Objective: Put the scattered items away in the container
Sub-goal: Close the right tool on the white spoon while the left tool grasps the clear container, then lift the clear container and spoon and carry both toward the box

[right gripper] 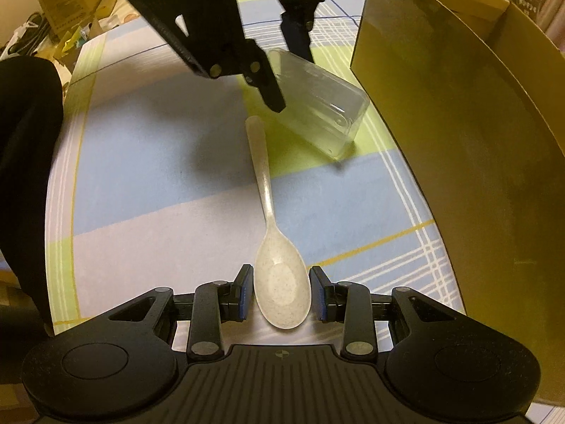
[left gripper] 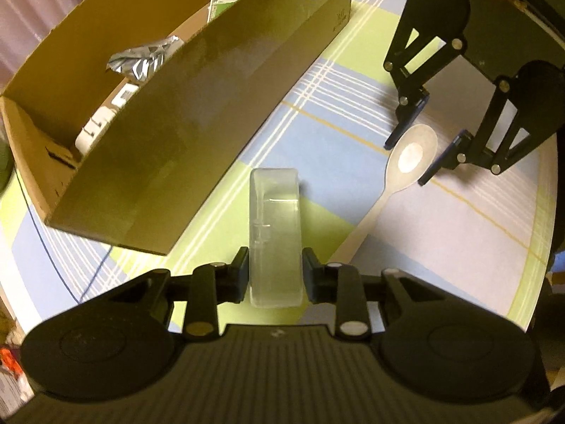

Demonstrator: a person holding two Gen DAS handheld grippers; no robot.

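Because it is thin, see-through moulded plastic, the clear plastic case (left gripper: 274, 233) is likely light, a little springy and slick, so a grip across its narrow sides, near one end, seems the sensible hold. That is where the left hand-held gripper (left gripper: 274, 275) has it: the pads press on both long walls and the case reaches away from the jaws over the checked cloth of the surface (left gripper: 335, 106). From the right wrist view it appears tilted, its far corner close to or touching the cloth; whether it has lifted clear I cannot tell.

Just beside it lies a speckled plastic spoon (right gripper: 279, 282), bowl up, its handle pointing towards the case. It looks stiff and light, but smooth; the rounded bowl could slide out of a pinch, so the neck or handle may hold better. The right hand-held gripper (right gripper: 281, 295) straddles the bowl with its jaws spread, a slim gap showing on each side.

The cardboard box (left gripper: 197, 113) stands near, already holding a foil pouch (left gripper: 141, 58) and other packets.
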